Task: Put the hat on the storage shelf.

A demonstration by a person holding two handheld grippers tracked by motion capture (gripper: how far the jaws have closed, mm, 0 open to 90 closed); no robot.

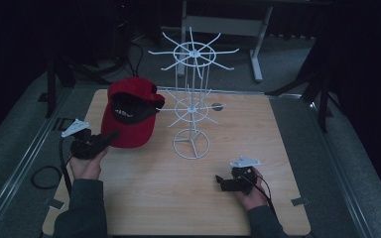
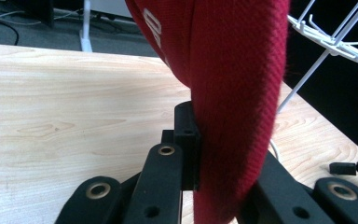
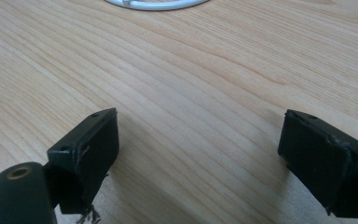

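Left gripper [image 1: 110, 137] fingers clamped on red cap [image 1: 129, 111], lifted beside rack [image 1: 192, 94], not yet hung. Right gripper [image 3: 198, 154] fingers apart, empty, low over table [image 1: 178, 198]. Hanging likely remains.

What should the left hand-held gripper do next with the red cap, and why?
Probably carry the red cap a little further right and settle it on a hook of the white wire rack. The left hand-held gripper grips its brim, and the cap hangs just beside the lower hooks.
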